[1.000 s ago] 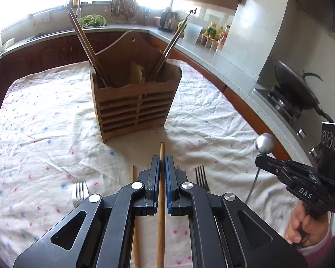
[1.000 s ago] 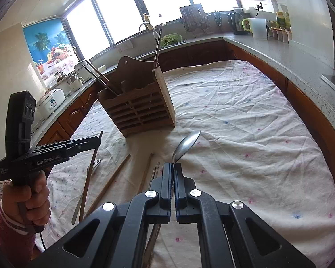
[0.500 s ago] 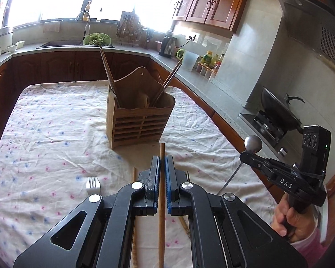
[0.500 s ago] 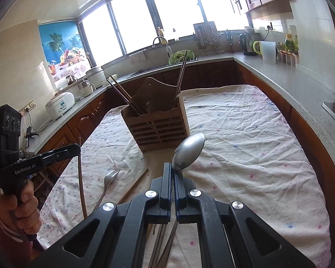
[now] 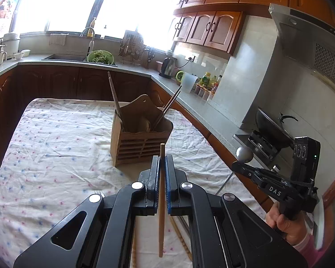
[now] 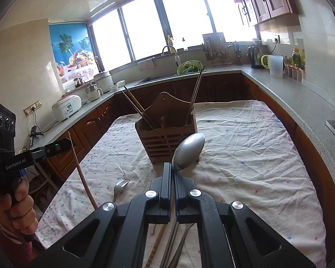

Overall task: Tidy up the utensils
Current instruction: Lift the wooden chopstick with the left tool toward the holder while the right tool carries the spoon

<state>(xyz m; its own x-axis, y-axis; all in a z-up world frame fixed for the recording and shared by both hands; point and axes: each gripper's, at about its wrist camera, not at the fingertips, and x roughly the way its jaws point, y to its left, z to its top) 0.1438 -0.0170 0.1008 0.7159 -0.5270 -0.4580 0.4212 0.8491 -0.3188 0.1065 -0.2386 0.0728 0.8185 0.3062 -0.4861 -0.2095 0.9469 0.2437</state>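
- left wrist: your left claw (image 5: 161, 166) is clamped on a wooden chopstick (image 5: 161, 201), held above the tabletop (image 5: 55, 134), wooden holder (image 5: 140, 143) ahead.
- right wrist: your right claw (image 6: 174, 174) is clamped on a spoon (image 6: 188, 151), bowl in front of the holder (image 6: 167, 140); fork (image 6: 120, 186) lies on the cloth.

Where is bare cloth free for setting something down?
Free: the tablecloth right of the wooden caddy, up to the counter, and the stretch left of the caddy. Crowded: the near edge, where a fork and loose chopsticks lie.
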